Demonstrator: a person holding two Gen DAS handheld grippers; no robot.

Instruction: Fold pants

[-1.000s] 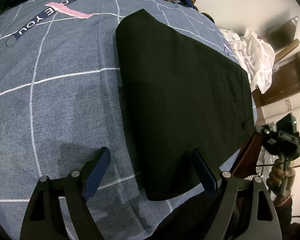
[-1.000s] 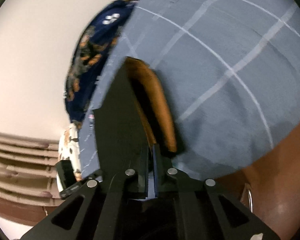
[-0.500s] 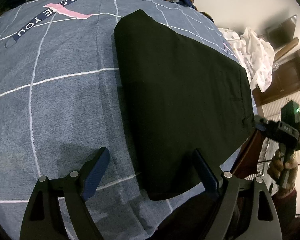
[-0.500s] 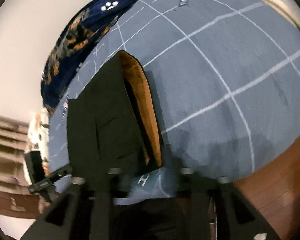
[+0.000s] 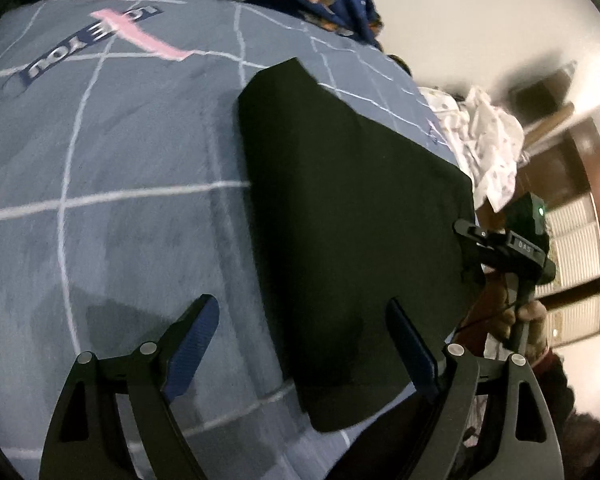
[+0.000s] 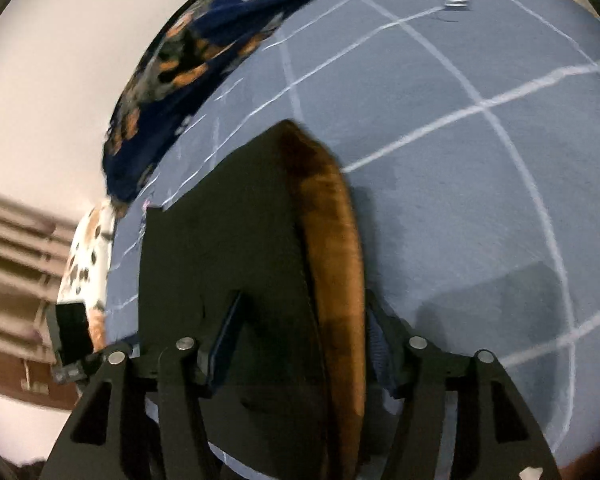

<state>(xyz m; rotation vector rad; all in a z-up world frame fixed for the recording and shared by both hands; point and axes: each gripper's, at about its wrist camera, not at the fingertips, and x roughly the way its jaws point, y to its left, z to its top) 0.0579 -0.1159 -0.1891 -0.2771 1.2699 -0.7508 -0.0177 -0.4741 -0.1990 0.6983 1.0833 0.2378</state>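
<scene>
The black pants (image 5: 352, 216) lie folded flat on the grey checked bedsheet (image 5: 120, 208). My left gripper (image 5: 302, 330) is open above the near end of the pants, one finger over the sheet and one over the cloth, holding nothing. In the right wrist view the pants (image 6: 224, 240) show a brown inner side (image 6: 332, 240) along their right edge. My right gripper (image 6: 304, 322) is open with its fingers on either side of that near edge. It also shows in the left wrist view (image 5: 500, 246) at the pants' right edge.
A dark blue patterned blanket (image 6: 204, 52) lies at the far end of the bed. A white spotted cloth (image 5: 488, 148) is heaped beyond the bed's right side. Brown wooden furniture (image 5: 596, 184) stands at the far right. The sheet bears a printed label (image 5: 96, 44).
My right gripper has let go of the pants' edge and opened, and the lifted edge has come down. My left gripper stayed open and tipped forward slightly.
</scene>
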